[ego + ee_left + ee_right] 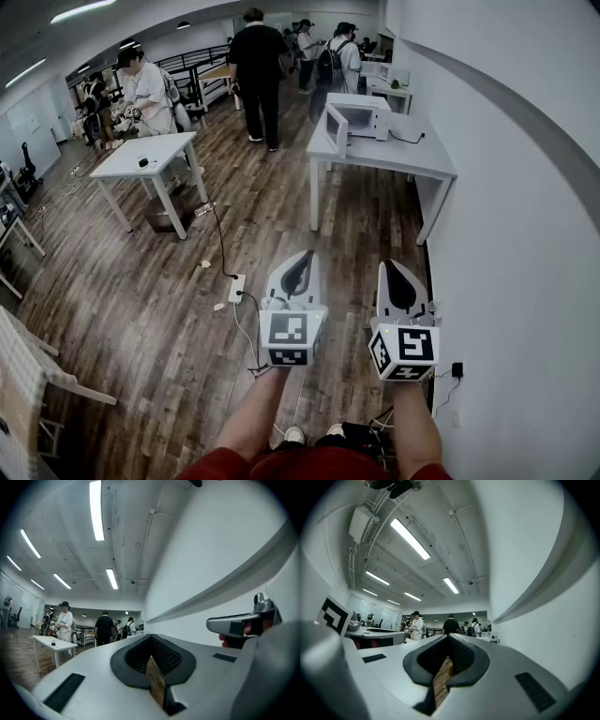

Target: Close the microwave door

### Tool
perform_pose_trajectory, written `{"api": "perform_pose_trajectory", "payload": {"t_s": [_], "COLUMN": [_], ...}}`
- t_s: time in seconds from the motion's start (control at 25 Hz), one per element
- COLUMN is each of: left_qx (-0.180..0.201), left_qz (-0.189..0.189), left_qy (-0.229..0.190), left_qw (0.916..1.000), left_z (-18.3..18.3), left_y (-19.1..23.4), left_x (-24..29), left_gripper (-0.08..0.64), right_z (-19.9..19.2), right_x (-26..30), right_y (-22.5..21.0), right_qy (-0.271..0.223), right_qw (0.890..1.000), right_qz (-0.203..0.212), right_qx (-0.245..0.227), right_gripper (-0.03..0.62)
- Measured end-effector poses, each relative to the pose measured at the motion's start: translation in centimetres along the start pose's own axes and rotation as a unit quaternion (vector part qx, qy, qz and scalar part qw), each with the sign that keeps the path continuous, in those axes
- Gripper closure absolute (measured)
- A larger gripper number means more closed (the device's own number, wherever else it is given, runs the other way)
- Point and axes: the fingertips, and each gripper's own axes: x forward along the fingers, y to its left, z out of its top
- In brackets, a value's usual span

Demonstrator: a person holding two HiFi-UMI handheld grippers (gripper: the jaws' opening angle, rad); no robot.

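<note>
The white microwave [364, 116] stands far ahead on a grey table [394, 155] by the right wall, its door [336, 127] swung open toward the left. Both grippers are held out level over the wooden floor, well short of that table. In the head view the left gripper [300, 265] and the right gripper [395, 274] sit side by side, each with its marker cube toward me. In the left gripper view the left gripper [151, 639] shows its jaws together with nothing between them. The right gripper [448, 639] looks the same in its own view.
A white table [150, 156] stands at the left with a person beside it. Several people stand farther back in the room. A power strip [236, 287] and cables lie on the floor just ahead of the left gripper. The white wall [525, 244] runs close along the right.
</note>
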Motion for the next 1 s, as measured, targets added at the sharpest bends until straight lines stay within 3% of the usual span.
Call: {"api": "perform_pose_trajectory", "payload": {"t_s": [1.0], "left_qx": [0.015], "left_qz": [0.023], "left_qy": [0.016], "left_qw": [0.9995], "left_z": [-2.3], "left_y": [-7.0], "left_x": [7.9], "left_gripper": [0.534], "right_z": [-3.2], "right_x": [1.8], "right_y": [-11.1], "right_qy": [-0.005], "right_qw": [1.000], "right_qz": [0.002], "right_qx": [0.013], "right_gripper": [0.563]}}
